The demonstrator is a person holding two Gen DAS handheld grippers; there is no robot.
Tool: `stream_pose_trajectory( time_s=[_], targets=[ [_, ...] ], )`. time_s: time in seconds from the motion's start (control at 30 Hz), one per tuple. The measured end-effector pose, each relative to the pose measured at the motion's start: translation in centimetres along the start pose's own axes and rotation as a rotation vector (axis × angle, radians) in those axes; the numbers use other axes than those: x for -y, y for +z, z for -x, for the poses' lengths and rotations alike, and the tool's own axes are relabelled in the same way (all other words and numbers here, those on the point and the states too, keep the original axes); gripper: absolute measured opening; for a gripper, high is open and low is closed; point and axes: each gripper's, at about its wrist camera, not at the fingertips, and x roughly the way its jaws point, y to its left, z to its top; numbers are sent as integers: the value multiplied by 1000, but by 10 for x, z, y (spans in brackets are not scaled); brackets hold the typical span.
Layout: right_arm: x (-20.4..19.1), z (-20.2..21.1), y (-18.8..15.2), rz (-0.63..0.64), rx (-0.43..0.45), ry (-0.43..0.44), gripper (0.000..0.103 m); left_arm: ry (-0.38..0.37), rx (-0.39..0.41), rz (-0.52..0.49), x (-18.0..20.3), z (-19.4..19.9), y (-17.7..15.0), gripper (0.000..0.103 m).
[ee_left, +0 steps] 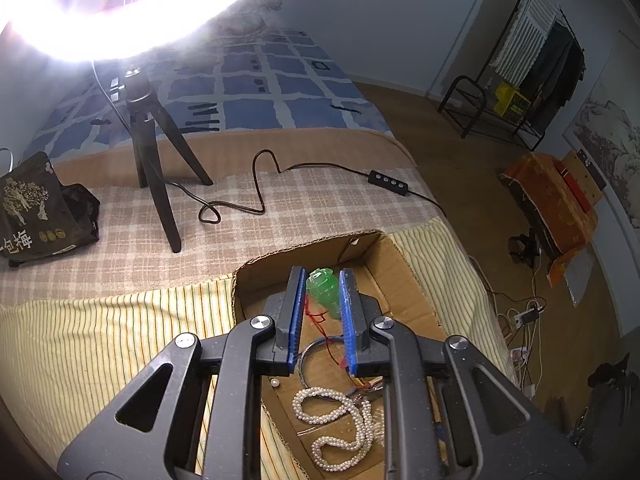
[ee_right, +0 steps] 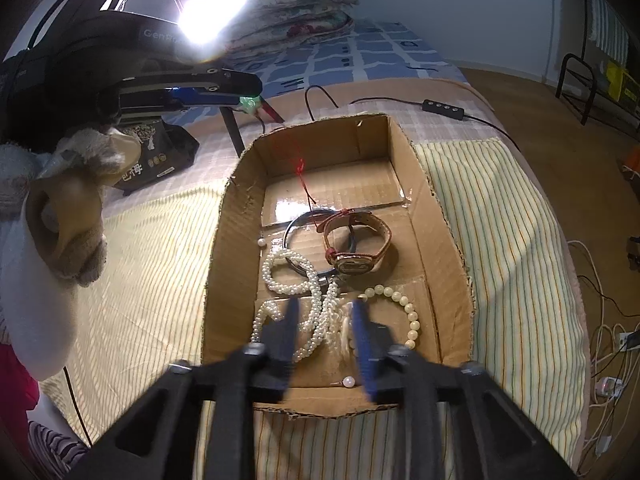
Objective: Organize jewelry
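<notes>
My left gripper is shut on a green pendant and holds it above a cardboard box; its red cord hangs down into the box. In the right wrist view the left gripper is at the upper left with the green pendant, and the cord trails to the box floor. My right gripper is open and empty above the box's near end. Inside lie a pearl necklace, a brown-strap watch, a metal bangle and a cream bead bracelet.
The box stands on a striped yellow cloth on a bed. A ring light tripod with its cable and switch stands behind it, a dark bag to the left. Loose pearls lie in the box.
</notes>
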Motion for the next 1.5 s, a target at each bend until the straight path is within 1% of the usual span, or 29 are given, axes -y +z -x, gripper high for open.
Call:
stream_pose_trajectory(
  time_s=[0.03, 0.07, 0.1, 0.13, 0.17, 0.2, 0.27, 0.33, 0.47, 0.53, 0.6, 0.93, 1.07, 1.2, 1.4, 1.5],
  targets=[
    [-1, 1, 0, 4, 1, -5, 36, 0, -2, -3, 1, 1, 0, 15],
    [-2, 2, 0, 7, 2, -5, 39, 2, -3, -6, 1, 2, 0, 20],
    [-3, 2, 0, 10, 4, -6, 50, 3, -4, -7, 1, 3, -1, 24],
    [-4, 4, 0, 11, 10, -12, 61, 3, -2, -8, 1, 4, -1, 32],
    [-5, 6, 0, 13, 18, -20, 65, 5, 2, -10, 2, 6, -2, 33],
    [-5, 7, 0, 13, 23, -24, 68, 9, 5, -11, 2, 7, -2, 33],
    [-6, 9, 1, 14, 32, -30, 69, 10, 6, -16, 2, 9, -3, 33],
    [-6, 10, 1, 10, 34, -36, 74, 12, 6, -16, 2, 10, -3, 33],
    [-7, 15, 1, 2, 45, -47, 77, 15, 11, -23, 3, 17, -5, 33],
    [-8, 18, 1, 0, 51, -52, 81, 18, 15, -29, 4, 20, -6, 33],
    [-8, 22, 1, -2, 59, -54, 83, 19, 19, -36, 5, 24, -7, 33],
    [-16, 49, -1, 2, 97, -70, 83, 27, 41, -71, 10, 53, -19, 33],
    [-21, 62, -3, 7, 120, -80, 84, 26, 56, -79, 10, 71, -27, 33],
    [-24, 77, -6, 5, 149, -99, 88, 25, 73, -86, 10, 91, -34, 33],
    [-25, 100, -11, -10, 196, -125, 92, 46, 131, -125, 13, 132, -51, 33],
    [-24, 111, -13, -24, 224, -136, 93, 50, 161, -143, 13, 153, -62, 33]
  ],
)
